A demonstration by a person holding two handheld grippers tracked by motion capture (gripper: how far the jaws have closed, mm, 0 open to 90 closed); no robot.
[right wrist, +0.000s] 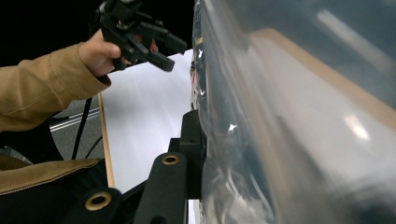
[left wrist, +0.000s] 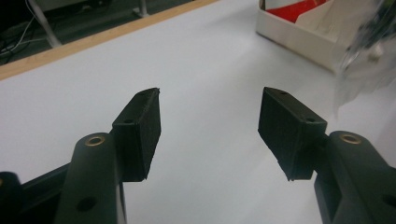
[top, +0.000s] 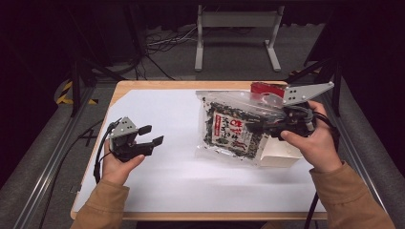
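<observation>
A clear plastic bag (top: 231,129) of dark dried food with a red and white label hangs tilted at the right of the table, partly over a white box (top: 282,153). My right gripper (top: 258,128) is shut on the bag's right side. In the right gripper view, one black finger (right wrist: 190,140) presses against the bag (right wrist: 289,116), and the bag hides the other finger. My left gripper (top: 154,134) is at the left, low over the white table top (top: 181,167). Its jaws (left wrist: 210,107) stand open with nothing between them.
The open white box (left wrist: 299,37) holds a red package (top: 265,88) at its far end. A wooden table edge (top: 157,85) borders the white surface. Metal rails run along both sides, and a grey stand (top: 236,21) and cables are on the floor beyond.
</observation>
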